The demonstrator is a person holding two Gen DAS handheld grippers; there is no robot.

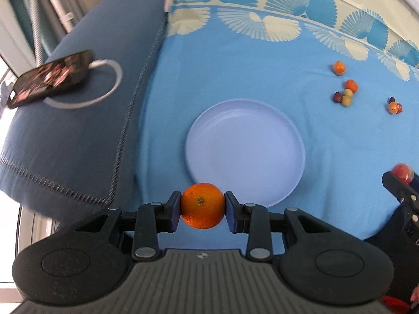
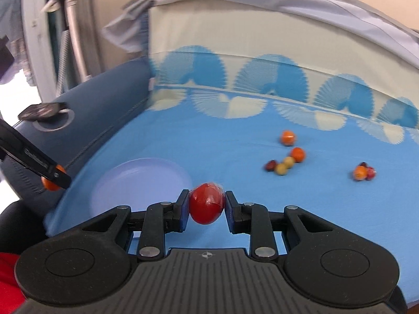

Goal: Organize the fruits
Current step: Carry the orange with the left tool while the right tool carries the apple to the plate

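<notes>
While clamped: orange (image 1: 203, 205) between fingers (image 1: 175, 211).

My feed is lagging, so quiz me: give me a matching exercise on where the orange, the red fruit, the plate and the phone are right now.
Things:
1. orange
2. red fruit
3. plate
4. phone

Places:
A. on the dark blue cushion
B. gripped in the left claw
C. lying on the blue cloth, nothing in it
D. gripped in the right claw

Pairs: 1-B, 2-D, 3-C, 4-A
</notes>
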